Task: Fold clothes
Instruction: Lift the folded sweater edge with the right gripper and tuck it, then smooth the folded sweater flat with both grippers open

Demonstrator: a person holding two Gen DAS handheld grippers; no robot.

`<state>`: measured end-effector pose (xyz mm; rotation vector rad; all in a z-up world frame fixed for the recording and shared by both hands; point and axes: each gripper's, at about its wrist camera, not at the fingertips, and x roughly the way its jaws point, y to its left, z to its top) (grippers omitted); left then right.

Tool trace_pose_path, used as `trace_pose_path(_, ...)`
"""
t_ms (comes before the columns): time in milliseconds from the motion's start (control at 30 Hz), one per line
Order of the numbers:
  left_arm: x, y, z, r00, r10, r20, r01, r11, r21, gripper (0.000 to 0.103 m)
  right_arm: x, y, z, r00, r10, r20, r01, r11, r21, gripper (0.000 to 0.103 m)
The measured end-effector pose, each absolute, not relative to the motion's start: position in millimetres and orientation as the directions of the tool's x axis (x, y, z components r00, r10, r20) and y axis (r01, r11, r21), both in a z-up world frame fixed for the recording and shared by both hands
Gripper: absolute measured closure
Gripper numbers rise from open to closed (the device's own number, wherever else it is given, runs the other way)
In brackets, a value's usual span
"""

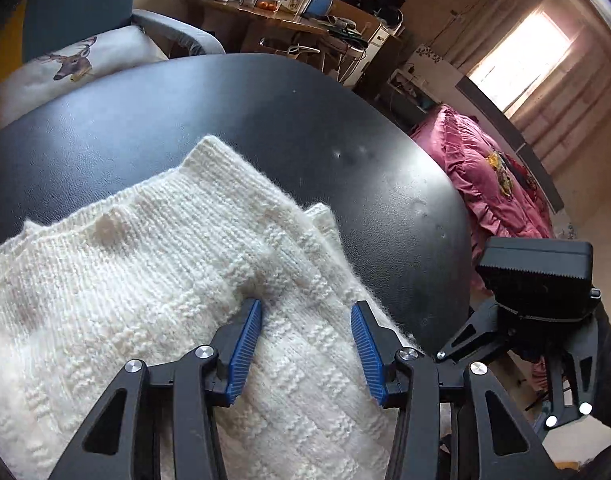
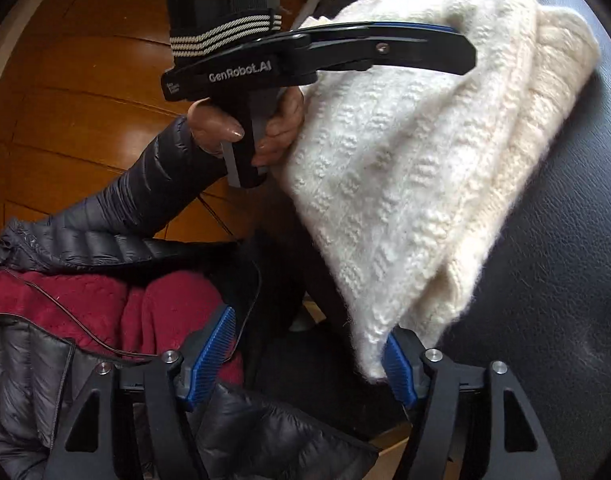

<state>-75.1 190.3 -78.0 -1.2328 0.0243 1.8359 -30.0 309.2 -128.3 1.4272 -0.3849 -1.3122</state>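
Cream cable-knit wool sweater [image 1: 153,264], folded into several layers, lying on the round black leather-grained table [image 1: 265,120], one side overhanging the table's near edge. Left gripper [image 1: 305,328] poised over the sweater's top layer near its right-hand edge, blue ribbed jaws apart, knit visible between them but not pinched; whether the tips press the fabric cannot be told. Seen from the right wrist, the same tool lies level across the sweater's upper part, a hand [image 2: 245,128] in a dark quilted sleeve around its grip. Right gripper [image 2: 309,344] at the sweater's hanging lower corner beyond the table edge, jaws wide apart, one blue pad just beside or brushing the fuzzy corner, the other well clear of it over the person's red garment [image 2: 105,304] and dark padded jacket.

Step in hand, by judgement: a late fold or final tidying, both tools seeking a fresh hold. Next move likely calls for closing on the hanging corner and the near edge, then lifting them together onto the table without disturbing the stacked layers.
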Motion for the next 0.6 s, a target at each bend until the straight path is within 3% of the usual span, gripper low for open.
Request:
trace_pose_path(100, -70.6, 190.5, -78.3, -0.120, 0.663, -0.739, -0.679, -0.598, -0.426, 0.055, -31.2, 319.4, -129.2, 0.304, -0.820, -0.484, 0.389, -0.357, 0.849, 0.036)
trace_pose_path(300, -68.9, 160.2, -49.6, -0.190, 0.714, -0.674, -0.609, -0.624, -0.489, 0.054, -19.4, 363.3, -82.9, 0.037, -0.799, -0.600, 0.419, -0.533, 0.735, 0.033)
trace_pose_path(467, -48.3, 100.1, -33.6, -0.308, 0.728, -0.613, -0.559, -0.659, -0.503, 0.048, -29.8, 345.2, -33.2, -0.223, -0.788, -0.574, 0.524, -0.593, 0.611, 0.033)
trace_pose_path(600, -30.4, 55.1, -45.7, -0.350, 0.700, -0.622, -0.489, -0.703, -0.516, 0.048, -67.3, 309.0, -37.0, -0.322, -0.735, -0.596, 0.510, -0.665, 0.545, 0.033)
